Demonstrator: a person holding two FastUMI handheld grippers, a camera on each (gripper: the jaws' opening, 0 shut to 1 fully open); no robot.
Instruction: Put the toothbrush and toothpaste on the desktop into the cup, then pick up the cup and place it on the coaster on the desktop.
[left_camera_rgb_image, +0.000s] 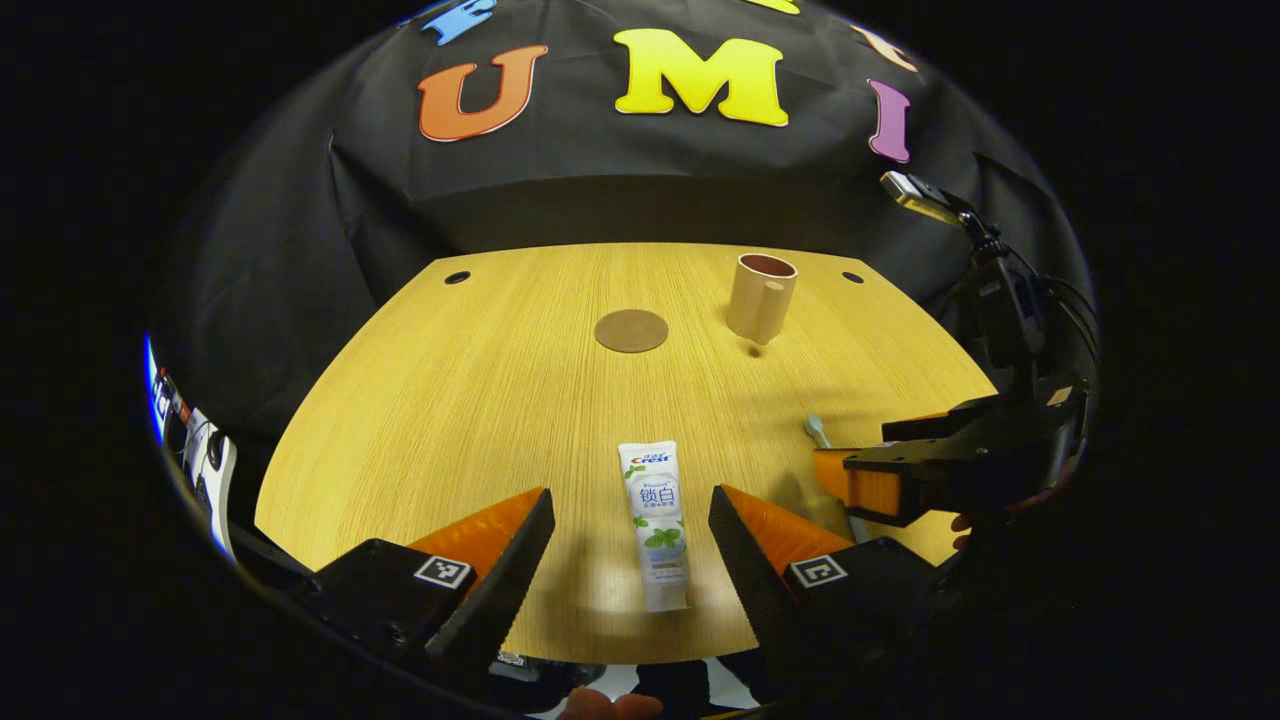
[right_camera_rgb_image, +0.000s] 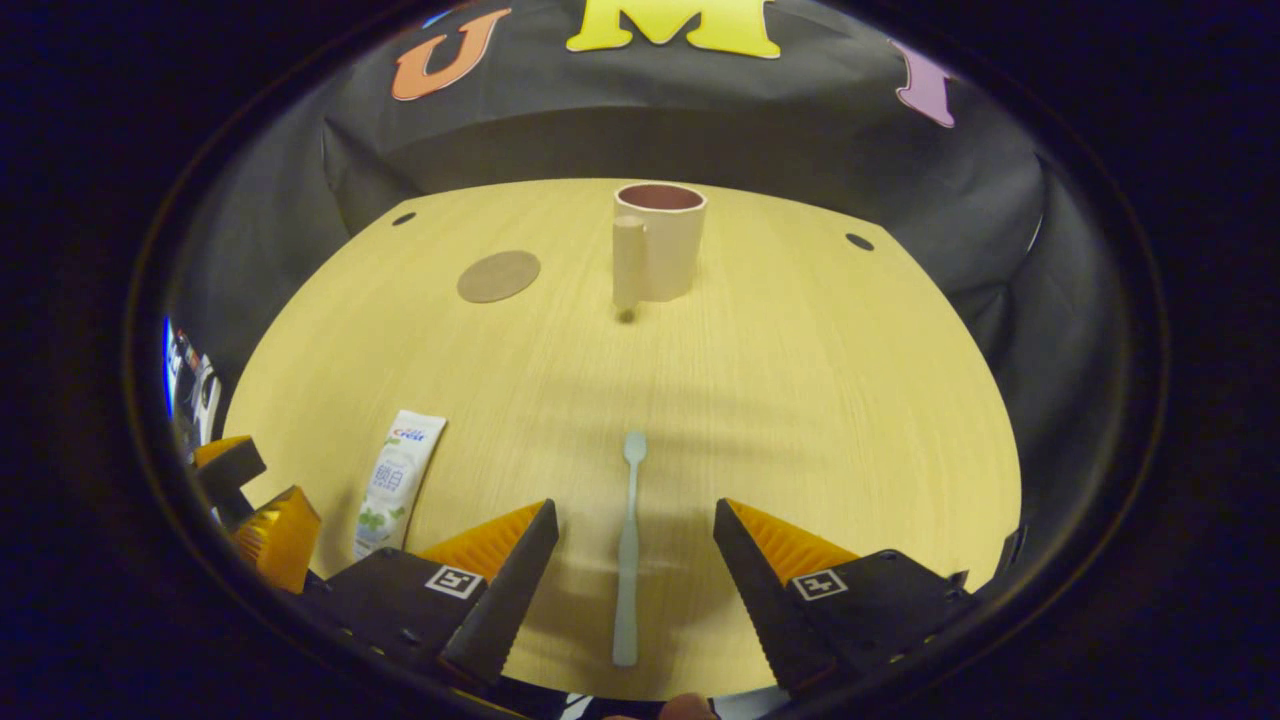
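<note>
Left gripper view: the left gripper (left_camera_rgb_image: 631, 560), jaws spread wide and holding nothing, straddles the toothpaste (left_camera_rgb_image: 655, 525), which lies flat on the desktop (left_camera_rgb_image: 480, 400) between the two fingers, touching neither. Right gripper view: the right gripper (right_camera_rgb_image: 633, 570), likewise open and empty, brackets the toothbrush (right_camera_rgb_image: 629, 550), lying lengthwise between its fingers with the head pointing away toward the cup (right_camera_rgb_image: 657, 243). Farther out, the cup stands upright near the far edge of the desktop, handle toward the camera, and the round coaster (right_camera_rgb_image: 498, 276) lies well apart to its left, bare. Neither item has yet been grasped. Probable risks: the toothbrush is thin and lies flat against the wood, so a closure made too high may pass over it or flick it aside; the flexible tube may buckle or pivot if pinched off-centre; and with the two grippers working close beside each other, simultaneous lifts toward the one narrow cup could collide or tip it.
</note>
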